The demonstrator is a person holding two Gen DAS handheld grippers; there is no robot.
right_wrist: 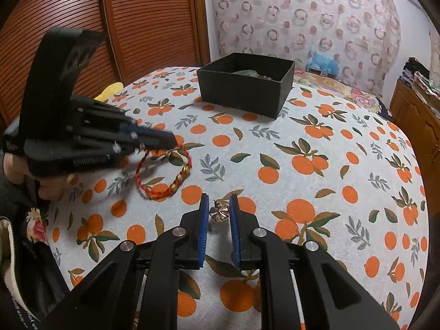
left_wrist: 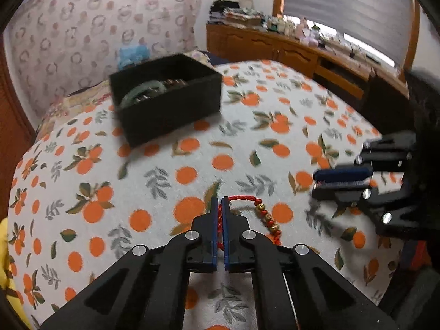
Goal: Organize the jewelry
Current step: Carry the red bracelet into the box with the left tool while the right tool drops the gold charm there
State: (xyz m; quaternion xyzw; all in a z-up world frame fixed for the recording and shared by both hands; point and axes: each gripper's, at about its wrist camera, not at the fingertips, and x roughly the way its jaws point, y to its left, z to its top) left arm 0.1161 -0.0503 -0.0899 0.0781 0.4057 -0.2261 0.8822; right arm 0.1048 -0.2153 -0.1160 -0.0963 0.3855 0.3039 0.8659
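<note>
In the right wrist view, the left gripper (right_wrist: pixel 172 139) reached in from the left edge, its blue tips clamped on the near side of a red cord bracelet (right_wrist: pixel 162 173) with gold beads lying on the orange-patterned surface (right_wrist: pixel 316 187). A person's hand (right_wrist: pixel 52 184) showed under that gripper at lower left. At upper centre stood a black box (right_wrist: pixel 244 93) with a green bangle (right_wrist: pixel 246 73) inside. At lower centre, the right gripper (right_wrist: pixel 218 206) held a small metal flower-shaped piece (right_wrist: pixel 219 211) between its narrow blue pads (right_wrist: pixel 204 228).

In the left wrist view, the box (left_wrist: pixel 165 104) sat at upper left, the left gripper (left_wrist: pixel 219 206) pinched the red cord (left_wrist: pixel 220 214) at bottom centre, and the right gripper (left_wrist: pixel 319 183) entered from the right edge.
</note>
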